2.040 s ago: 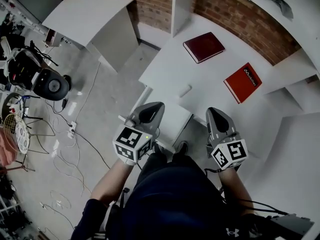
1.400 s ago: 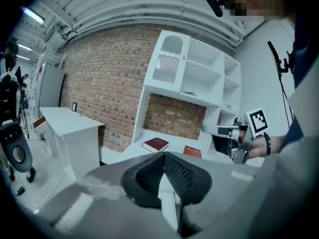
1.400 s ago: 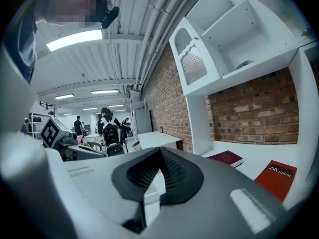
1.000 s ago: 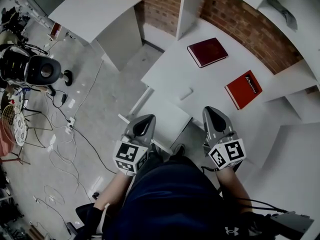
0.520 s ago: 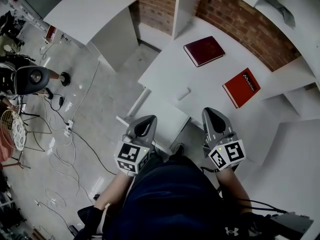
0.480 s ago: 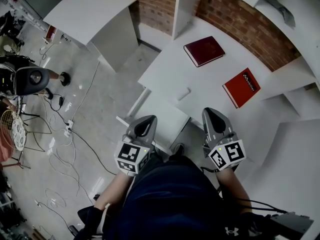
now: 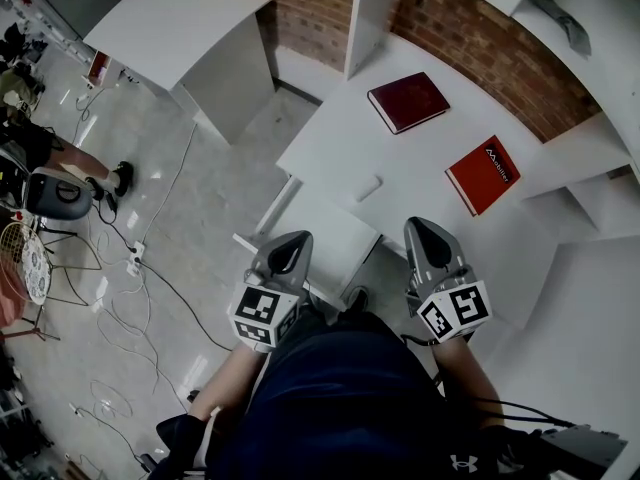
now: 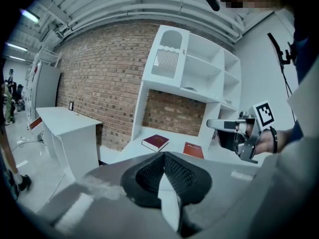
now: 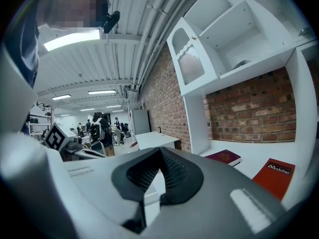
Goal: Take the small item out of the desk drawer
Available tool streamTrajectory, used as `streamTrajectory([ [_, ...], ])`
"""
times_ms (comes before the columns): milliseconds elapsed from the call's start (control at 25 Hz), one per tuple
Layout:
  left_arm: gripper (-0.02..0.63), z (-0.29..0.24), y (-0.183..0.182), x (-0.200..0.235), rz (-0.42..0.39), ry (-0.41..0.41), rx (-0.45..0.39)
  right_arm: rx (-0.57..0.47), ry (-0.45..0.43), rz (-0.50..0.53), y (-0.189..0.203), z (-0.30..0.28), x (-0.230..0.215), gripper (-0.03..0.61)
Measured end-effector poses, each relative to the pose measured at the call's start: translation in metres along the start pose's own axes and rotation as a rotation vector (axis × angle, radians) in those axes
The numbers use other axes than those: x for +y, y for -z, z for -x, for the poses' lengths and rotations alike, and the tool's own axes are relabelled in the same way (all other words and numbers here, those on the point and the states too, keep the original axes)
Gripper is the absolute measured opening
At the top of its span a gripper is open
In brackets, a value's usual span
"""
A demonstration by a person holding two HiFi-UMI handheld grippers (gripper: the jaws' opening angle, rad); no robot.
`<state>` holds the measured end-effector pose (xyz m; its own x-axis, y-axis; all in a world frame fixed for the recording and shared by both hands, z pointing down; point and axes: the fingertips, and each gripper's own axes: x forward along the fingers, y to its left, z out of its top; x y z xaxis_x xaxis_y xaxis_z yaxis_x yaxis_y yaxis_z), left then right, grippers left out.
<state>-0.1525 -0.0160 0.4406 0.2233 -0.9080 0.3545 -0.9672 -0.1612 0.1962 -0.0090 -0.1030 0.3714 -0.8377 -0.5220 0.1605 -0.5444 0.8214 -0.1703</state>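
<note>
Right now the left gripper (image 7: 288, 244) and the right gripper (image 7: 425, 231) are hovering near the desk (image 7: 335, 148), jaws pressed together, gripping nothing at all.

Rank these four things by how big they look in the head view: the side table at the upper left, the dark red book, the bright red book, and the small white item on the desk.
Largest to smallest:
1. side table
2. dark red book and bright red book: they look about equal, so I give no order between them
3. small white item

1 overhead, 2 level; desk (image 7: 335, 148) shared
</note>
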Motion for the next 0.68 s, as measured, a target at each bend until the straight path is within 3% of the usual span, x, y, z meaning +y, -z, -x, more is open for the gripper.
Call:
streamTrajectory([
  [680, 0.003, 0.0014, -0.0001, 0.0043, -0.013, 0.031, 0.003, 0.006, 0.028, -0.004, 0.0031, 0.0018, 0.0074, 0.002],
])
